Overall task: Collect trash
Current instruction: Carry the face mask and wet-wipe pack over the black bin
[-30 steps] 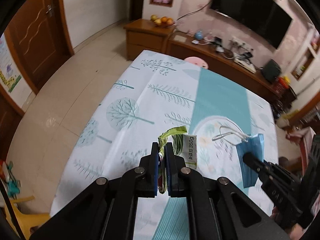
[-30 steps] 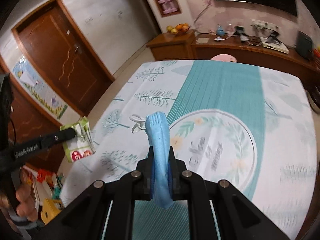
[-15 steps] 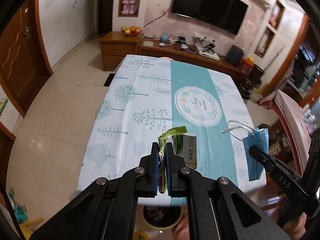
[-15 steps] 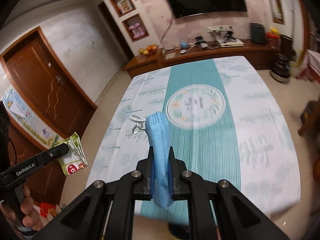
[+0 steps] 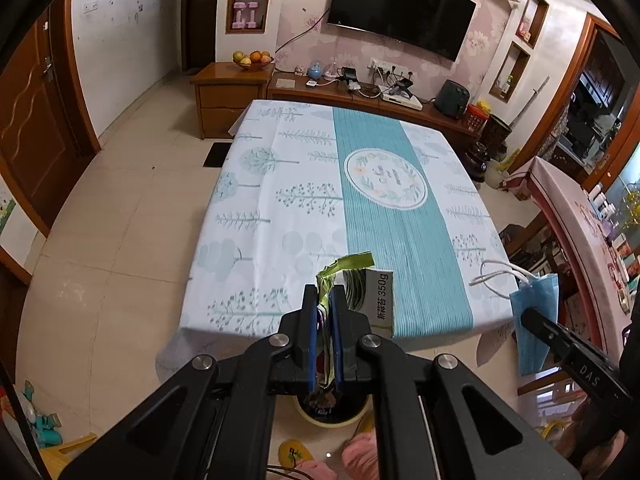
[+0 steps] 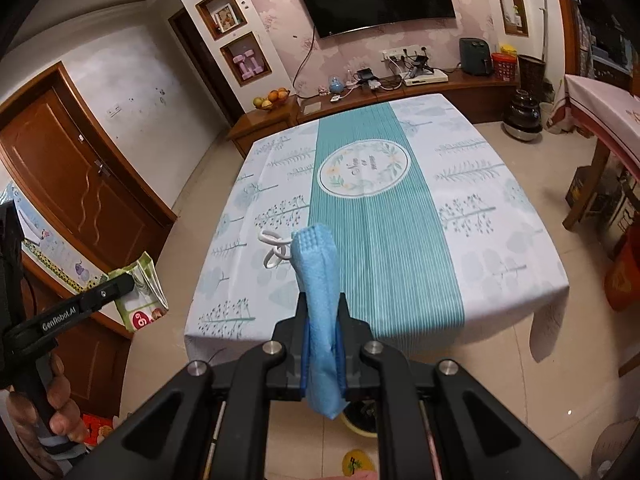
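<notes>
My left gripper point(image 5: 325, 300) is shut on a green and white snack wrapper point(image 5: 370, 288) marked 350g. It also shows at the left of the right wrist view point(image 6: 142, 296). My right gripper point(image 6: 323, 304) is shut on a folded blue face mask point(image 6: 318, 280) with white ear loops point(image 6: 274, 246). The mask also shows at the right of the left wrist view point(image 5: 536, 320). Both grippers hang off the near edge of the table point(image 5: 280, 200), above a round trash bin point(image 5: 340, 412) on the floor, partly hidden by the jaws.
The table carries a white and teal tree-print cloth point(image 6: 400, 220). A TV cabinet point(image 5: 360, 96) stands behind it, wooden doors point(image 6: 80, 184) at left, a second table point(image 5: 572, 200) at right. Slippered feet point(image 5: 352, 456) stand by the bin.
Both grippers have pulled back from over the table to beyond its near edge, each still holding its item. The bin on the floor has come into view.
</notes>
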A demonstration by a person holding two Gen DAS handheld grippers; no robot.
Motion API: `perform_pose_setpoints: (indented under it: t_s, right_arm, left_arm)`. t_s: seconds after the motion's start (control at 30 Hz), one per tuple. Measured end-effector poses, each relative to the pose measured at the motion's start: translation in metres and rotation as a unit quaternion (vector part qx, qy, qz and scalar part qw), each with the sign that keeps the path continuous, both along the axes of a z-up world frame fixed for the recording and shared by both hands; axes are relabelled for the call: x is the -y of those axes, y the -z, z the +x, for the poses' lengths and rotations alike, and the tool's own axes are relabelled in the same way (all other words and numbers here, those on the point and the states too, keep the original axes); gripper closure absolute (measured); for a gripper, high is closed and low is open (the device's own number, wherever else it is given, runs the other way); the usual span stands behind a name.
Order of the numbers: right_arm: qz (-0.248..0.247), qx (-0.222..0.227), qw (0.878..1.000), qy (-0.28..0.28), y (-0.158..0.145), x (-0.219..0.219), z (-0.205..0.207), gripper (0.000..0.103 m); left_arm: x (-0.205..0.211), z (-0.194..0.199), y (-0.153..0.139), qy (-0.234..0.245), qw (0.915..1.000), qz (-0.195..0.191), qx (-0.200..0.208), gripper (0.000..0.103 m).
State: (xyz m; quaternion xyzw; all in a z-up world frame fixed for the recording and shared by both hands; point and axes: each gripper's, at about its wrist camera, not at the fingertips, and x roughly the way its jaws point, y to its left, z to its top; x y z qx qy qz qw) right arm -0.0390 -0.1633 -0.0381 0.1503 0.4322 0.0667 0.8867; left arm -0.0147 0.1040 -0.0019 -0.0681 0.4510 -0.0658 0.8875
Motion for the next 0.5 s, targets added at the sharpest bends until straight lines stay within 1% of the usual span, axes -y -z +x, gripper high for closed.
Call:
perform_pose_setpoints:
  t_s: [0.17,0.3,0.37,0.43,0.5]
  right_arm:
    - [0.013,-0.003,1.0,-0.007,-0.001,0.001,-0.01,0.093]
    - [0.027,-0.005,0.999,-0.026,0.002,0.004,-0.018,0.093]
    - [0.034,-0.012,0.999,-0.034,0.009,0.007,-0.021,0.093]
    - [0.045,-0.025,0.998,-0.041,0.02,0.011,-0.023,0.093]
    - [0.056,-0.039,0.996,-0.048,0.037,0.017,-0.026,0.093]
  left_arm:
    - [0.012,-0.02,0.002,0.006,0.9999,0.014,-0.001,0.099]
    - [0.027,-0.033,0.015,0.011,0.9996,0.017,-0.019,0.099]
    - [0.036,-0.039,0.027,0.008,0.9992,0.022,-0.033,0.099]
    - [0.046,-0.044,0.041,0.007,0.9986,0.024,-0.046,0.099]
    - [0.057,-0.048,0.061,0.009,0.9979,0.031,-0.057,0.099]
